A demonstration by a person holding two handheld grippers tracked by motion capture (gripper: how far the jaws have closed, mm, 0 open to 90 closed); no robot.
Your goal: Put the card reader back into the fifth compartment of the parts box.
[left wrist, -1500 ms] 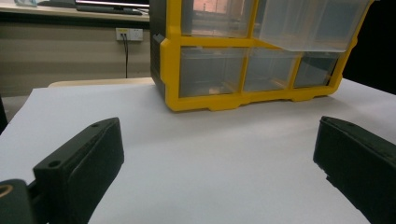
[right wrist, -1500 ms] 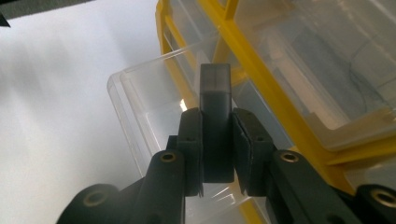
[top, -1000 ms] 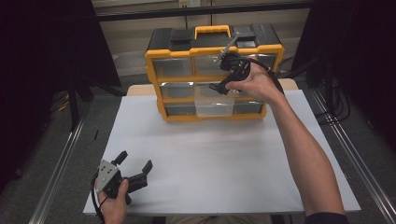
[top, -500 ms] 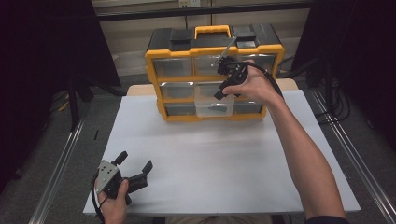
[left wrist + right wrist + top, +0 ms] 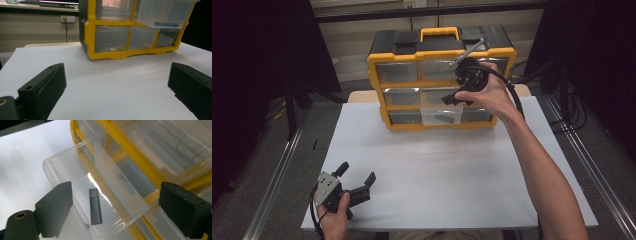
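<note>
A yellow and black organizer [image 5: 437, 55] with clear drawers stands at the back of the white table [image 5: 452, 170]. Its middle drawer [image 5: 441, 112] is pulled out, and a small dark stick [image 5: 95, 206] lies flat on its floor. My right gripper [image 5: 451, 98] hovers just above that drawer [image 5: 75, 170]. Its jaws have just been opening and stand wide apart [image 5: 116, 195], with the stick below them and untouched. My left gripper [image 5: 358, 172] rests at the table's front left, open and empty [image 5: 117, 85], facing the organizer [image 5: 90, 37] and the open drawer [image 5: 165, 15].
The other drawers of the organizer are pushed in. A black cable [image 5: 512, 92] loops from the right gripper over the wrist. Metal rails [image 5: 277, 170] run along both sides of the table, and dark stands are at the back left.
The right gripper's jaws have spread apart over the pulled-out drawer, and the hand has shifted only slightly. The left gripper has stayed where it was.
</note>
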